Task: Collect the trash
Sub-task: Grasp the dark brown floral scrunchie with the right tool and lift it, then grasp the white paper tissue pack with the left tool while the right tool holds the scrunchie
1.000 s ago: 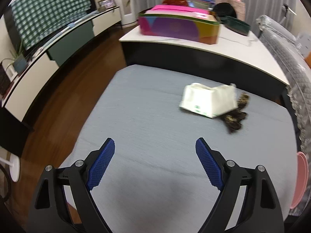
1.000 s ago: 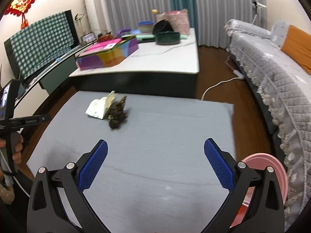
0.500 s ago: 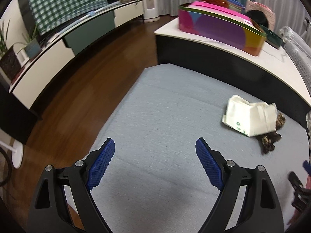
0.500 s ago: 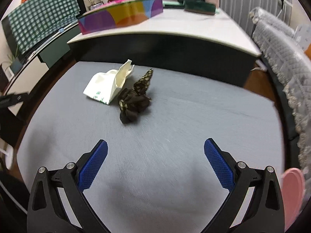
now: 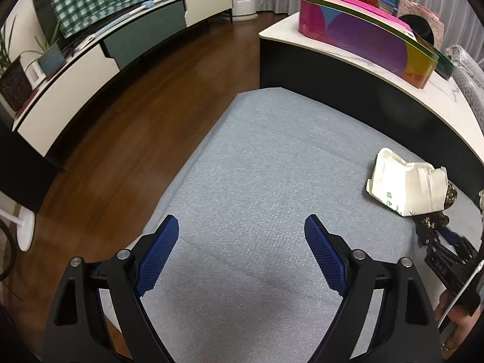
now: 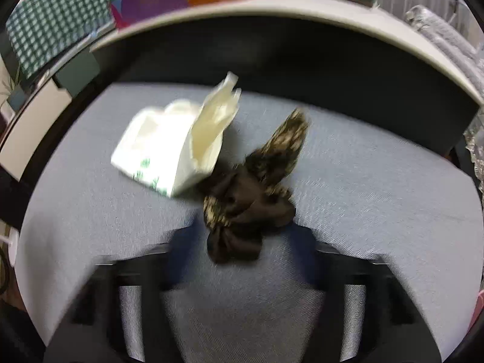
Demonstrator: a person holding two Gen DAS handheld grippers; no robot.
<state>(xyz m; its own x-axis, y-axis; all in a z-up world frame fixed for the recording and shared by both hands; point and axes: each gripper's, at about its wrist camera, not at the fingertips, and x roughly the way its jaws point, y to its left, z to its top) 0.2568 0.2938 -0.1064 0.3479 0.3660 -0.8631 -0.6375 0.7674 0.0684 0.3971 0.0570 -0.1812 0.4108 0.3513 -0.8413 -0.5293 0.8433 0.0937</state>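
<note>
A white paper bag with green print (image 5: 407, 186) (image 6: 169, 148) lies on its side on the grey mat (image 5: 266, 181). A crumpled dark brown and gold wrapper (image 6: 248, 199) lies against its right side, mostly hidden behind the bag in the left wrist view (image 5: 435, 220). My right gripper (image 6: 245, 245) is blurred by motion, open, with the wrapper's near end between its fingertips; it also shows in the left wrist view (image 5: 444, 242). My left gripper (image 5: 242, 248) is open and empty over bare mat, left of the bag.
A low white-topped table (image 5: 363, 57) stands just behind the mat, carrying a colourful box (image 5: 363, 30). Wood floor (image 5: 127, 115) and a long cabinet (image 5: 90, 60) lie to the left. A quilted sofa (image 6: 447, 39) and a pink object (image 6: 479, 305) are at right.
My right gripper moved forward and down to the brown wrapper, which now sits between its fingers. My left gripper swung left, so the bag shifted to the view's right edge.
</note>
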